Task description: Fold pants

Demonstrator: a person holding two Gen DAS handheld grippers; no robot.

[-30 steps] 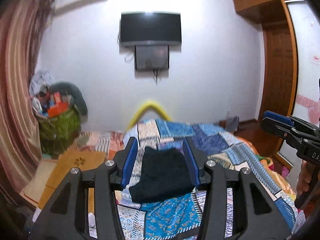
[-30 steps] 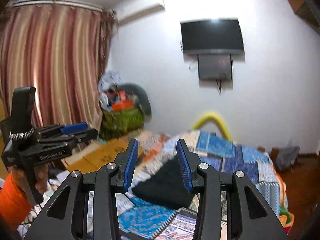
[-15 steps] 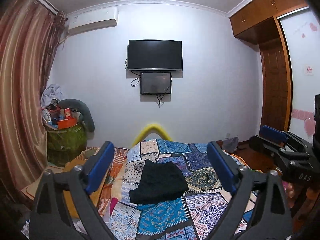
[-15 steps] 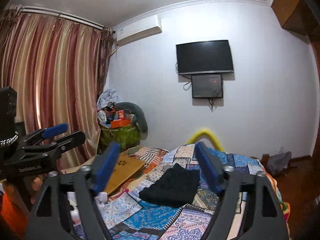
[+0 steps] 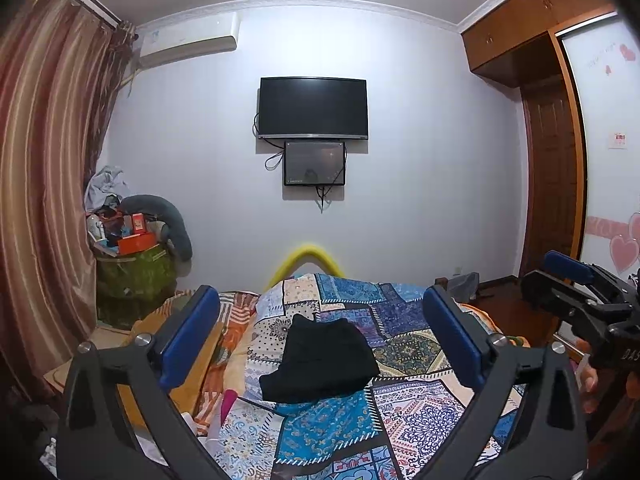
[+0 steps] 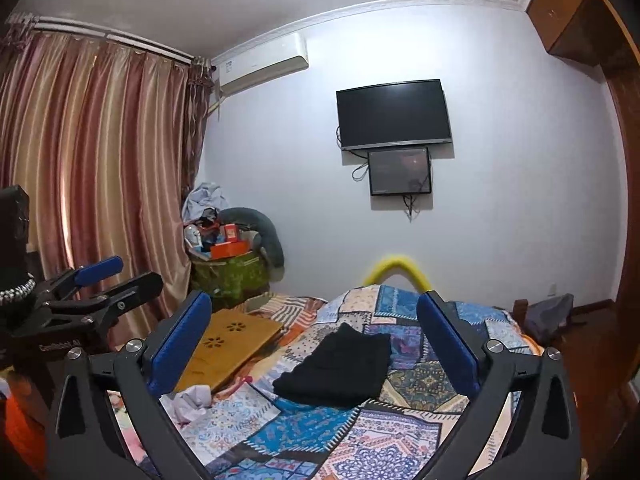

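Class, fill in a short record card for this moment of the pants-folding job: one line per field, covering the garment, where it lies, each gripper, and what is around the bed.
garment: black pants, folded into a compact bundle
surface: patchwork quilt on the bed
left gripper: open, fingers wide, holding nothing, clear of the pants
right gripper: open, fingers wide, holding nothing, clear of the pants
contact: neither gripper touches the garment
wall ahead: television with a smaller screen under it
left of bed: wooden board, green bin piled with items, striped curtain

Both grippers (left (image 5: 320,336), right (image 6: 314,340)) have spread their jaws wide.
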